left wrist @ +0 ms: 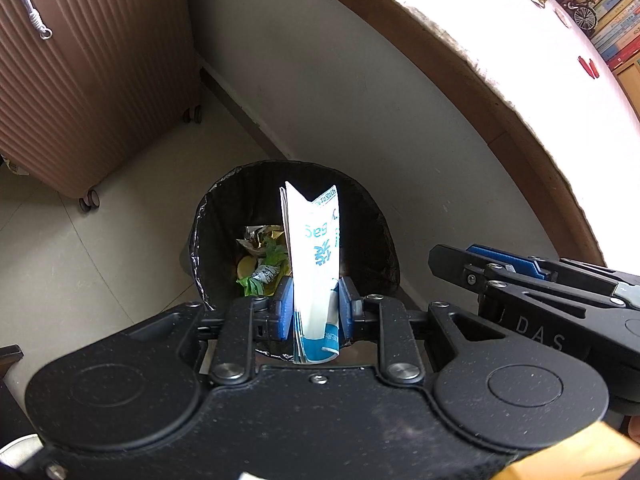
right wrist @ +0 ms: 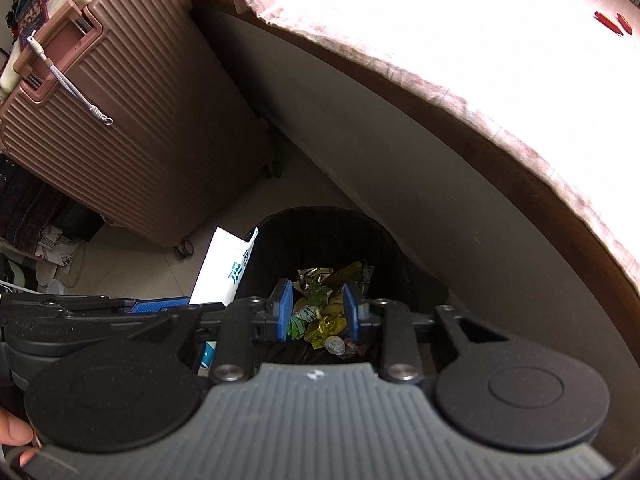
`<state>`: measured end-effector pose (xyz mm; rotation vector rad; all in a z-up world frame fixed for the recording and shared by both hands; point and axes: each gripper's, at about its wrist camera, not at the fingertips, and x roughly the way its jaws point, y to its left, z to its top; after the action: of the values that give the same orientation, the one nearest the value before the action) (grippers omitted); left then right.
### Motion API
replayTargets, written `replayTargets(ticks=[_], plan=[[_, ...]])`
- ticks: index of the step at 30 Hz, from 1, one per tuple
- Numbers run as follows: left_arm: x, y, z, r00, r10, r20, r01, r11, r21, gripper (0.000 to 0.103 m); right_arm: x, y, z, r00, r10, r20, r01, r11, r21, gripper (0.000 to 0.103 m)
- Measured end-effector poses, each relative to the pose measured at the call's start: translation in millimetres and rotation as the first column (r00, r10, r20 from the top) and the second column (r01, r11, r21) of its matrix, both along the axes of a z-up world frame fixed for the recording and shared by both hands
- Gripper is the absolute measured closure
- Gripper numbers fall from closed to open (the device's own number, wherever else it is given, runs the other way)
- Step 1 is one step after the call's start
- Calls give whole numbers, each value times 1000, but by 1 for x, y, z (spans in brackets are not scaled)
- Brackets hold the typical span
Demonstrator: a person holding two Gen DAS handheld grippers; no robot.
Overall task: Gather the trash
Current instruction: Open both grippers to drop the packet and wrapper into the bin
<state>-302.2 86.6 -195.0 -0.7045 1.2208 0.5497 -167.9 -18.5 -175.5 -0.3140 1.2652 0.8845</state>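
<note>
The left gripper is clamped on a flattened white-and-blue carton, its long axis running straight ahead over the black-lined bin. Only the right wrist view shows the right gripper, jaws apart and empty, above the wrappers, with the suitcase standing clear to its left.

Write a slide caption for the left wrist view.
Left gripper holds a white packet above the black bin.
</note>
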Motion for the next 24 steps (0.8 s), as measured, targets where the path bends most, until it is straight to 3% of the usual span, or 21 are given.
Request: replayTargets(ticks=[3,8,18,24], plan=[[1,1,1,1000,-2,3,2,1000,0,71,1,3,-1,1000,-2,-3,2,1000,-2,67],[3,3,3,1000,7,-7,-7,1000,13,62,2,2,-1,1000,-17,0,17,1000,-2,51],[7,10,13,1000,-13,-7,13,1000,24,57,5,1,2,999,-51,10,51,999,-3,47],[11,15,29,999,-50,17,49,996,73,49,9,-1,13,995,-96,21,96,995,10,42]])
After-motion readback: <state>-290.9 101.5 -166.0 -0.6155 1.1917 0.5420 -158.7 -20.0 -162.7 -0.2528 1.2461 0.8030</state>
